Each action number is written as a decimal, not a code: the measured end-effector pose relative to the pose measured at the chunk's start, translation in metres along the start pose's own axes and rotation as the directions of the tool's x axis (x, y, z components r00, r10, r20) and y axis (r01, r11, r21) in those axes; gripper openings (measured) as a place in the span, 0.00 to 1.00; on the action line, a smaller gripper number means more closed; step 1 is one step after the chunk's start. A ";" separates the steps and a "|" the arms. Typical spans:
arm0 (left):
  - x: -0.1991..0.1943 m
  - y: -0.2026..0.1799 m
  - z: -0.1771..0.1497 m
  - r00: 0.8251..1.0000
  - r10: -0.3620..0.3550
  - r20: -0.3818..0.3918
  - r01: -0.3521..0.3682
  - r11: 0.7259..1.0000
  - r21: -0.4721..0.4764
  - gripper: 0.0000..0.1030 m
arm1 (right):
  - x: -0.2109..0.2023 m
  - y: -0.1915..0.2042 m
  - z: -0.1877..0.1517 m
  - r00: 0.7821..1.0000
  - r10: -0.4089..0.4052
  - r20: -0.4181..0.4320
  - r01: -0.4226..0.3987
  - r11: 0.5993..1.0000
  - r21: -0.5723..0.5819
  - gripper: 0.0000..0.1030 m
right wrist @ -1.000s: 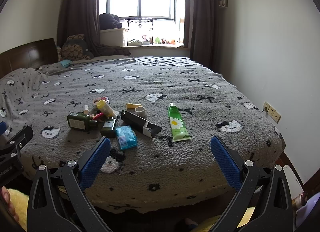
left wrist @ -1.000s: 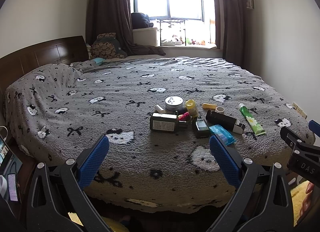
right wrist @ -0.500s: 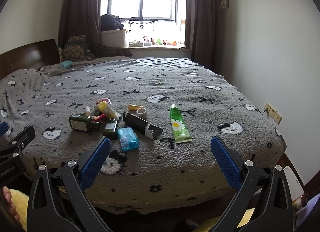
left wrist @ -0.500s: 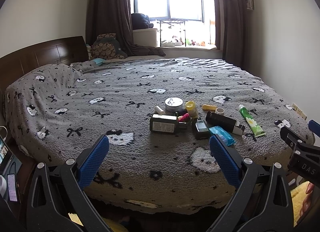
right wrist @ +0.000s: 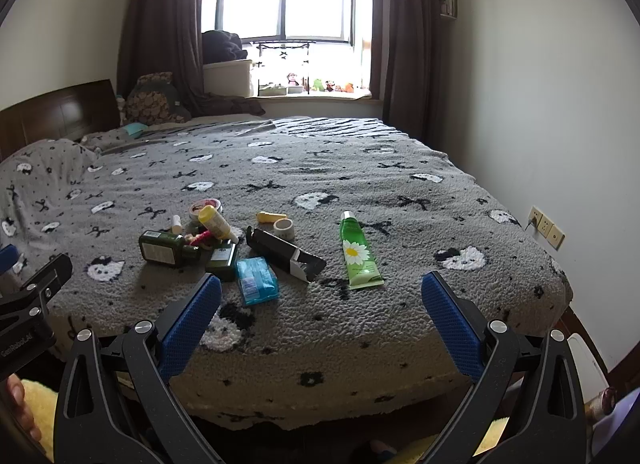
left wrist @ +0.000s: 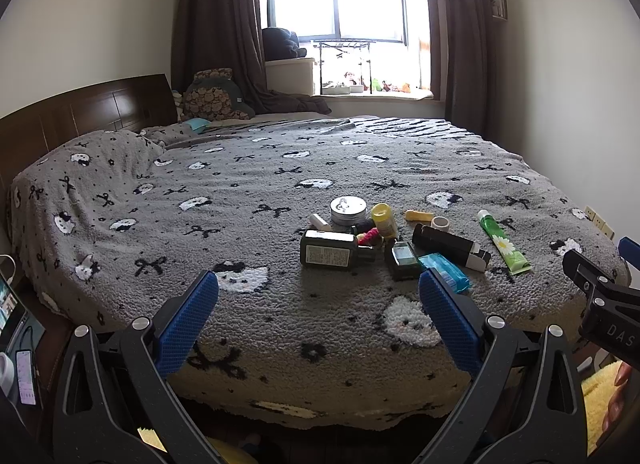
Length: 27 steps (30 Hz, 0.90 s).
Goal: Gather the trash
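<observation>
Fuzzy cloth blanket, glossy plastic tube

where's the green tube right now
The green tube lies on the bed, rightmost of the pile, just right of the black box.

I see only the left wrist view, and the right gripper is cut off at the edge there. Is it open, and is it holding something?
Observer: The right gripper is open. Nothing is between its blue fingers, above the near edge of the grey patterned bed cover.
Operator: The left gripper hides part of the blue plastic packet. Does it touch the long black carton box?
Observer: The blue plastic packet lies flat, its corner close to the long black carton box. I cannot tell if they touch.
</observation>
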<state>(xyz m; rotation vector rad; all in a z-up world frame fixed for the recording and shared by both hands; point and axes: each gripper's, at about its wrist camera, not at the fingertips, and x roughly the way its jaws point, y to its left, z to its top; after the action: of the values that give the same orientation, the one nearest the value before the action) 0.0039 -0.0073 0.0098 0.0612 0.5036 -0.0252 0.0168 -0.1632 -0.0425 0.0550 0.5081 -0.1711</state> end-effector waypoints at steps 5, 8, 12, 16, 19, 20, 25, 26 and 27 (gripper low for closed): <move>0.000 0.000 0.000 1.000 0.001 0.000 -0.001 1.000 0.000 0.92 | 0.000 0.000 0.001 1.000 0.000 -0.001 0.000 1.000 -0.001 0.97; 0.000 0.000 0.000 1.000 0.001 0.000 -0.001 1.000 0.000 0.92 | 0.000 0.000 0.001 1.000 0.001 0.000 -0.001 1.000 -0.001 0.97; -0.001 0.004 0.001 1.000 0.005 0.002 -0.005 1.000 -0.001 0.92 | -0.001 0.000 0.000 1.000 0.000 0.003 0.000 1.000 0.001 0.97; -0.001 0.004 0.001 1.000 0.002 0.001 -0.002 1.000 -0.002 0.92 | -0.001 0.000 0.000 1.000 0.003 0.003 -0.003 1.000 0.000 0.97; -0.001 0.006 0.000 1.000 -0.005 0.000 0.005 1.000 -0.008 0.92 | -0.002 0.000 -0.001 1.000 0.007 0.009 -0.007 1.000 0.000 0.97; -0.001 0.007 0.000 1.000 -0.003 0.001 0.003 1.000 -0.008 0.92 | -0.003 0.000 -0.001 1.000 0.007 0.012 -0.007 1.000 0.001 0.97; 0.000 0.007 -0.001 1.000 0.001 0.005 -0.001 1.000 -0.009 0.92 | -0.005 0.002 -0.003 0.998 -0.008 0.060 0.009 1.000 -0.023 0.97; 0.000 0.008 -0.002 1.000 0.005 0.005 -0.005 1.000 -0.010 0.92 | -0.005 0.003 -0.003 0.997 -0.011 0.073 0.013 0.999 -0.035 0.97; 0.001 0.006 -0.003 1.000 0.009 0.007 -0.009 1.000 -0.009 0.92 | -0.005 0.004 -0.004 0.997 -0.007 0.082 0.011 0.999 -0.044 0.97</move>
<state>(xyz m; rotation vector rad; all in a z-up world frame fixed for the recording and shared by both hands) 0.0039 -0.0007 0.0072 0.0541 0.4961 -0.0144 0.0114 -0.1585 -0.0435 0.0020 0.4307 -0.1704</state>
